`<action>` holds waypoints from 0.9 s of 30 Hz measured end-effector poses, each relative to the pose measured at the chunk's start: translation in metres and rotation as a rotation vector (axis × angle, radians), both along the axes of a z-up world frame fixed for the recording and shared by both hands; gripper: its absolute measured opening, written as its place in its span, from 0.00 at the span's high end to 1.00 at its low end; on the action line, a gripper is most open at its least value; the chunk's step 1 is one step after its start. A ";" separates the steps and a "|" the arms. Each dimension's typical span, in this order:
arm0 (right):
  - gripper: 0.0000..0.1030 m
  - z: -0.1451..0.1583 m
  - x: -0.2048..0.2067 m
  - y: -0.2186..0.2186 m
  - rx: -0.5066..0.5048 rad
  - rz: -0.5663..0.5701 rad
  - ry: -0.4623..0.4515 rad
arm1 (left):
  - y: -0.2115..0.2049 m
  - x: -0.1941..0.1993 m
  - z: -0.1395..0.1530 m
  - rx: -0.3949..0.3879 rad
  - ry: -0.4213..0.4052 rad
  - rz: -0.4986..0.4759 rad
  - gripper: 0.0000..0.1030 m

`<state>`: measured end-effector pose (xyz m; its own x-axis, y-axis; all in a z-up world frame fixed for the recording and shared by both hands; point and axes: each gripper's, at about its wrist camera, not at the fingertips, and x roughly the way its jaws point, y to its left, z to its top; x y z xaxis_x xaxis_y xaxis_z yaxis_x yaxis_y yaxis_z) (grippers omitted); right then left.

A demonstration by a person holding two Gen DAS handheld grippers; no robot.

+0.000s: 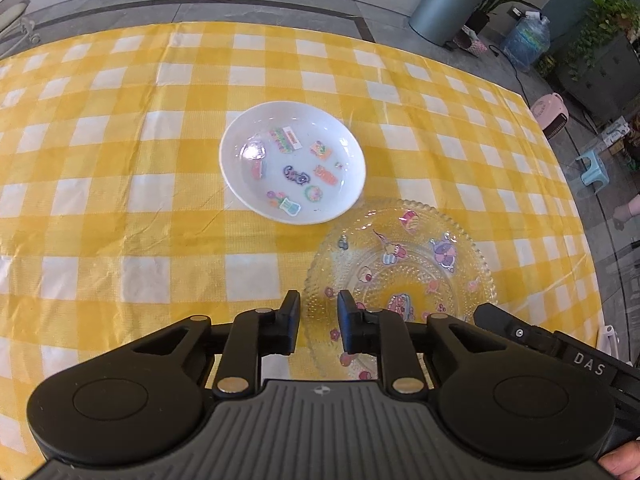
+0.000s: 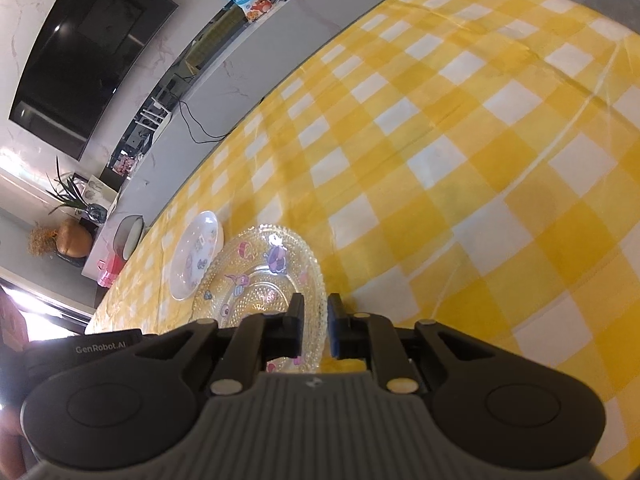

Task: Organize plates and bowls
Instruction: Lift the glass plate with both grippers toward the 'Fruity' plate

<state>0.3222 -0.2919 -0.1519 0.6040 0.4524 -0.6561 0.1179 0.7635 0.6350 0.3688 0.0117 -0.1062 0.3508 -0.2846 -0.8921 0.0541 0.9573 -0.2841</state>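
Left tongs and right tongs each narrowly straddle the glass plate's beaded rim on the desk; clamping unclear. Glass: stiff, slippery, fragile; grip the rim.

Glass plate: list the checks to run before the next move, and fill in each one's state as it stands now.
1. Rim of the glass plate lies between the fingers of the left gripper: ok.
2. Left pads pressing on that rim: not ok, a gap shows beside it.
3. Rim lies between the fingers of the right gripper on its own side: ok.
4. Right pads pressing on the rim: cannot tell, the gap there is narrow.
5. Glass plate apart from the white dish: cannot tell, their rims meet or overlap in both views.
6. White dish empty apart from its printed pictures: ok.
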 end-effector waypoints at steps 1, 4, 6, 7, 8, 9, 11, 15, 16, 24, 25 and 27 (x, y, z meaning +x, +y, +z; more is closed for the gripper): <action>0.94 0.000 -0.001 0.001 -0.015 0.001 -0.003 | -0.001 -0.001 0.001 0.007 -0.006 -0.002 0.79; 0.95 0.000 -0.001 0.001 -0.015 -0.001 -0.008 | -0.004 -0.002 0.002 0.022 -0.016 -0.004 0.80; 0.95 -0.001 -0.001 0.000 -0.007 -0.006 -0.006 | -0.007 -0.004 0.003 0.039 -0.027 -0.022 0.81; 0.95 -0.001 -0.002 -0.001 -0.004 -0.009 -0.003 | -0.007 -0.005 0.004 0.040 -0.029 -0.024 0.82; 0.95 0.000 -0.003 -0.001 -0.003 -0.012 0.003 | -0.006 -0.006 0.004 0.035 -0.027 -0.020 0.83; 0.95 0.000 -0.003 -0.002 -0.002 -0.014 0.009 | -0.004 -0.006 0.005 0.028 -0.025 -0.013 0.84; 0.96 0.001 -0.005 -0.004 0.015 -0.018 0.023 | -0.002 -0.007 0.006 0.014 -0.021 0.006 0.85; 0.96 0.002 -0.006 -0.011 0.067 -0.029 0.053 | -0.002 -0.011 0.013 0.004 -0.026 0.013 0.87; 0.96 0.002 -0.007 -0.013 0.073 -0.033 0.061 | -0.002 -0.013 0.015 -0.004 -0.025 0.016 0.88; 0.96 -0.001 -0.021 -0.035 0.136 -0.084 0.136 | -0.020 -0.026 0.031 -0.030 -0.019 0.044 0.88; 0.95 0.000 -0.023 -0.037 0.132 -0.087 0.142 | -0.024 -0.028 0.033 -0.033 -0.019 0.044 0.88; 0.95 0.002 -0.029 -0.043 0.129 -0.092 0.146 | -0.030 -0.034 0.038 -0.038 -0.023 0.044 0.88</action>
<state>0.2931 -0.3352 -0.1499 0.5494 0.4856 -0.6800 0.2815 0.6586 0.6978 0.3348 -0.0185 -0.0686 0.3842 -0.3018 -0.8725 0.0197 0.9475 -0.3190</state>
